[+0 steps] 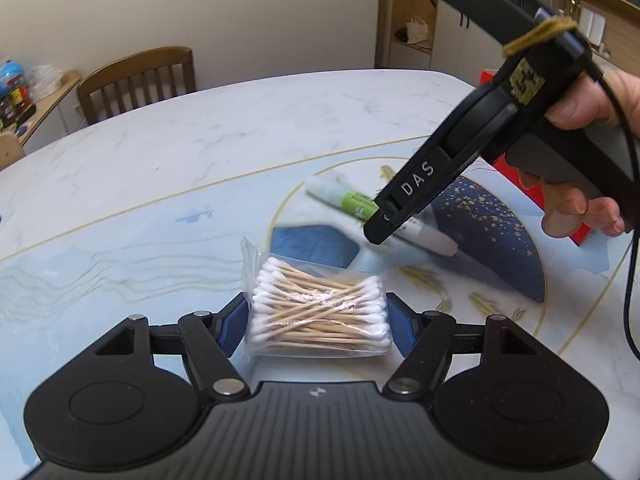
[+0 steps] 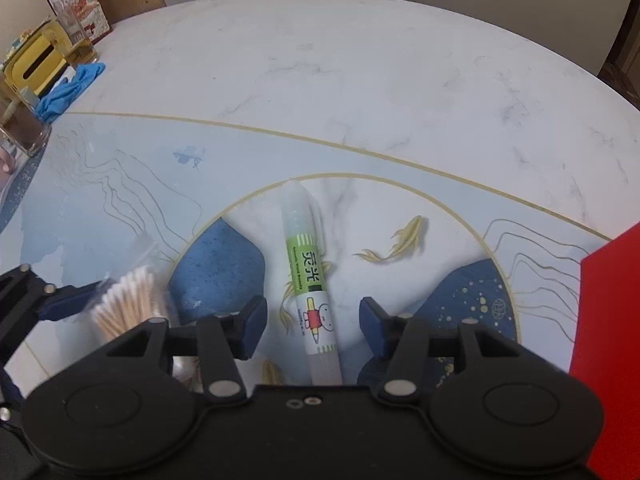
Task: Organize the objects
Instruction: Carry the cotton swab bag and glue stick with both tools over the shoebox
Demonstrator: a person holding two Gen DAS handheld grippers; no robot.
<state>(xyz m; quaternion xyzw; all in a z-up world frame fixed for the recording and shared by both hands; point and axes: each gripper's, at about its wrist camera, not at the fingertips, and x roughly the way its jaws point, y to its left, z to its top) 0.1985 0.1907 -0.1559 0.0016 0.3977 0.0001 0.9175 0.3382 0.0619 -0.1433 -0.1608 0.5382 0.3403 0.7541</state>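
A red box (image 2: 608,320) sat by the bench's (image 2: 360,80) right edge, glasses (image 2: 24,136) at its left. The left tool (image 1: 318,320) gripped a bag of cotton swabs (image 1: 320,312). The right tool (image 2: 312,326) stood open astride the pen (image 2: 310,276), cap pointing at the far edge.

L gripper (image 1: 318,320): bottom centre of left wrist view, blue pads (image 1: 232,326) pressed against both sides of a bag, jaws closed on it. R gripper (image 2: 312,326): bottom centre of right wrist view, jaws spread wide, pads (image 2: 254,326) apart w/ clear gaps each side. R hand (image 1: 580,152), upper right of left wrist view, wraps the handle; gripper angled down-left.
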